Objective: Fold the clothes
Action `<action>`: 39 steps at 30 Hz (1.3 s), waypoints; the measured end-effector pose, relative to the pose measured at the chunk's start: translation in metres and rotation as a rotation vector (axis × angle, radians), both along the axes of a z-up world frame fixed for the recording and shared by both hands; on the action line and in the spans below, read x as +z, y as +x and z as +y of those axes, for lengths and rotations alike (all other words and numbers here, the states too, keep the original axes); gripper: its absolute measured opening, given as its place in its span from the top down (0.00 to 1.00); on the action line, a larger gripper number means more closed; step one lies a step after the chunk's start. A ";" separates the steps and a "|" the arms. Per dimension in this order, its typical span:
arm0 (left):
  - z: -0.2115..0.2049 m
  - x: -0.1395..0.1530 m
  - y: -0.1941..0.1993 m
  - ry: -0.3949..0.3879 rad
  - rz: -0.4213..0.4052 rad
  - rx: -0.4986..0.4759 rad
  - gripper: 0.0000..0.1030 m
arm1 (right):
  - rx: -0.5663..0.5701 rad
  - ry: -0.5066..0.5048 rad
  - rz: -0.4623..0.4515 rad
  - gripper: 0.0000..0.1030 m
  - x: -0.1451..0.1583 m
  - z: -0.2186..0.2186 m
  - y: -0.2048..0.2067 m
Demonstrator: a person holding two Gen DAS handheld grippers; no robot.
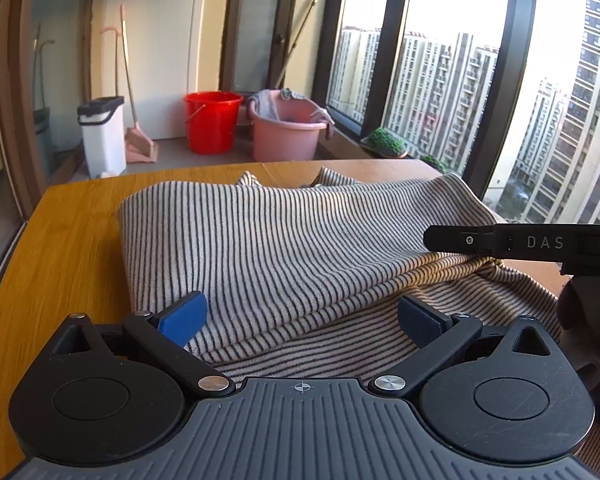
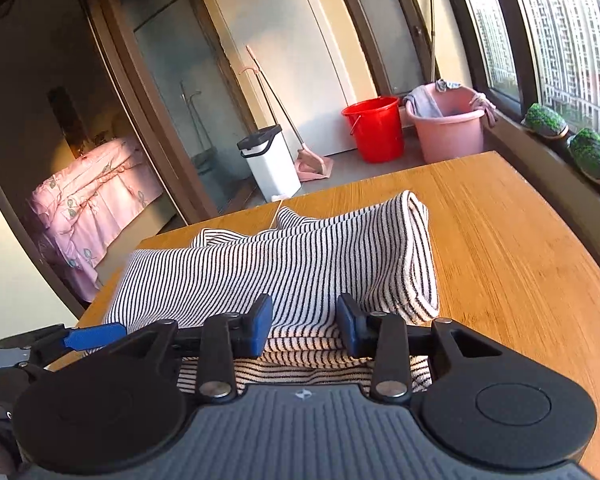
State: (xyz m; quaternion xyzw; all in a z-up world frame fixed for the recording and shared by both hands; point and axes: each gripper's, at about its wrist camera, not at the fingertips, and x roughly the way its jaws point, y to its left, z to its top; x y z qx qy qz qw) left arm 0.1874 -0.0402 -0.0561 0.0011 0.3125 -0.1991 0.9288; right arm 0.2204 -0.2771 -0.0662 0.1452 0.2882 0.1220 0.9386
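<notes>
A black-and-white striped garment [image 1: 284, 240] lies folded in several layers on the wooden table [image 1: 72, 224]. My left gripper [image 1: 300, 316] is open, its blue pads spread wide over the garment's near edge. My right gripper [image 2: 304, 320] is partly closed, with a stack of striped garment layers [image 2: 300, 268] between its blue pads. The right gripper's black finger shows at the right of the left wrist view [image 1: 480, 240], resting on the cloth. The left gripper's blue pad [image 2: 92, 336] shows at the left of the right wrist view.
Beyond the table's far edge stand a red bucket [image 1: 212, 120], a pink basin [image 1: 288, 128], a white bin [image 1: 102, 136] and a broom. Windows and sill plants [image 2: 568, 140] run along the right. Bare table [image 2: 500, 248] lies right of the garment.
</notes>
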 end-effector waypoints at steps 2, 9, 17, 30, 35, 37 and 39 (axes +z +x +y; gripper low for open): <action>0.002 0.000 0.002 -0.004 0.002 -0.004 0.00 | -0.005 0.003 0.000 0.65 0.000 -0.001 -0.004; 0.005 0.000 0.003 -0.013 0.001 -0.010 0.00 | 0.000 0.013 -0.001 0.59 0.000 -0.002 -0.011; 0.005 -0.003 0.001 -0.026 0.001 -0.006 0.00 | 0.016 0.020 -0.003 0.53 0.001 -0.001 -0.012; 0.008 -0.003 -0.001 -0.037 0.004 -0.007 0.00 | 0.026 0.029 -0.005 0.48 0.001 -0.001 -0.011; 0.010 -0.003 -0.003 -0.041 0.005 -0.007 0.00 | 0.024 0.028 -0.003 0.48 0.000 0.001 -0.012; 0.010 -0.003 -0.006 -0.041 0.014 -0.010 0.00 | 0.023 0.027 0.000 0.48 0.000 0.002 -0.013; 0.010 -0.003 -0.011 -0.040 0.026 -0.014 0.00 | 0.026 0.024 0.007 0.47 0.000 0.003 -0.019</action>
